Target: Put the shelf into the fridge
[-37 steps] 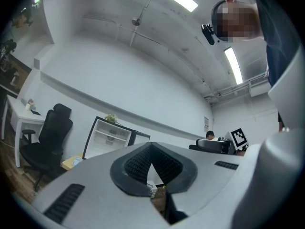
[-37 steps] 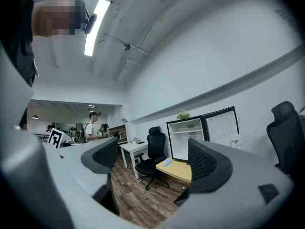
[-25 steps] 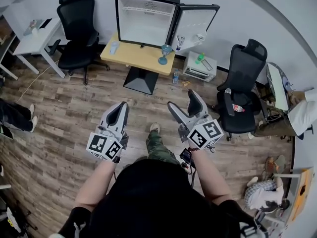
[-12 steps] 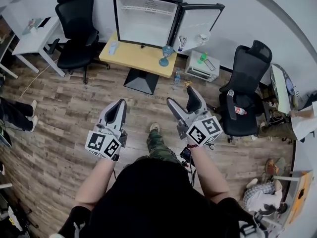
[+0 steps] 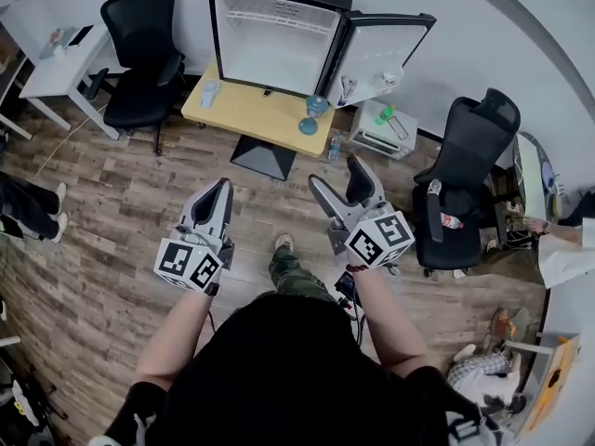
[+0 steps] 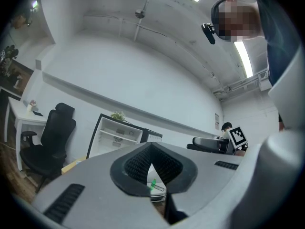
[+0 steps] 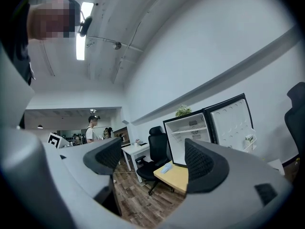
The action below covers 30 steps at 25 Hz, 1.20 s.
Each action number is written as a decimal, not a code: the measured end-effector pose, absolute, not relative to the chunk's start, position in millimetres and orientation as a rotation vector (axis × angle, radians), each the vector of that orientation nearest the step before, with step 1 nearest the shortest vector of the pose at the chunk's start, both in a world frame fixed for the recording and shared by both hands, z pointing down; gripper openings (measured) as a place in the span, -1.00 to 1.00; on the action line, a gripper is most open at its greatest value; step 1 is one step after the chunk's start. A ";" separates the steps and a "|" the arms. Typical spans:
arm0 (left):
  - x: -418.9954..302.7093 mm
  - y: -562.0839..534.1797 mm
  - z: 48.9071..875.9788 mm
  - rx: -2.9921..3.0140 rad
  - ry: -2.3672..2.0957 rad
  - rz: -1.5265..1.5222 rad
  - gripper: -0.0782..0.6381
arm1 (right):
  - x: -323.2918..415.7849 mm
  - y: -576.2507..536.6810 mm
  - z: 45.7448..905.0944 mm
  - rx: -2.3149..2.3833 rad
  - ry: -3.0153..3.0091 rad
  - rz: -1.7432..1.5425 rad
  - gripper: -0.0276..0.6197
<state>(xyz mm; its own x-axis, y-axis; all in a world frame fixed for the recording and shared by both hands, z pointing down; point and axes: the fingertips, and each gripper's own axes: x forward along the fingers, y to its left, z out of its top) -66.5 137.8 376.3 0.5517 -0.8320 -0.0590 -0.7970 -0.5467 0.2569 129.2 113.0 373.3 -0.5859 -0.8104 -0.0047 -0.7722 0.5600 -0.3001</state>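
Observation:
The black mini fridge (image 5: 274,49) stands open on a yellow table (image 5: 246,111), its door (image 5: 381,49) swung to the right. A white wire shelf (image 5: 271,15) sits near the top of its white inside; I see no loose shelf. My left gripper (image 5: 221,189) is shut with nothing in it, and its pads meet in the left gripper view (image 6: 151,149). My right gripper (image 5: 337,178) is open and empty. In the right gripper view (image 7: 151,159) the fridge (image 7: 190,130) shows between the jaws. Both grippers point level at the fridge, well short of the table.
A pale blue object (image 5: 212,92) and a blue goblet (image 5: 311,114) stand on the table. Black office chairs stand at left (image 5: 139,45) and right (image 5: 465,170). A white desk (image 5: 51,63) is far left, a white box (image 5: 376,128) on the floor by the door.
Both grippers have moved forward toward the fridge as the person walks; the fridge and table sit nearer in the head view. The jaws look unchanged.

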 end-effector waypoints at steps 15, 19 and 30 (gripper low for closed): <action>-53.5 49.1 378.8 2.547 -1.429 -0.226 -0.73 | 135.5 13.3 384.5 -1.293 2.679 -0.485 0.38; -47.3 29.8 378.0 2.542 -1.440 -0.215 -0.73 | 141.8 -8.9 387.3 -1.283 2.682 -0.505 0.37; -34.6 -12.8 367.8 2.573 -1.473 -0.184 -0.73 | 149.5 -58.3 389.6 -1.228 2.677 -0.505 0.36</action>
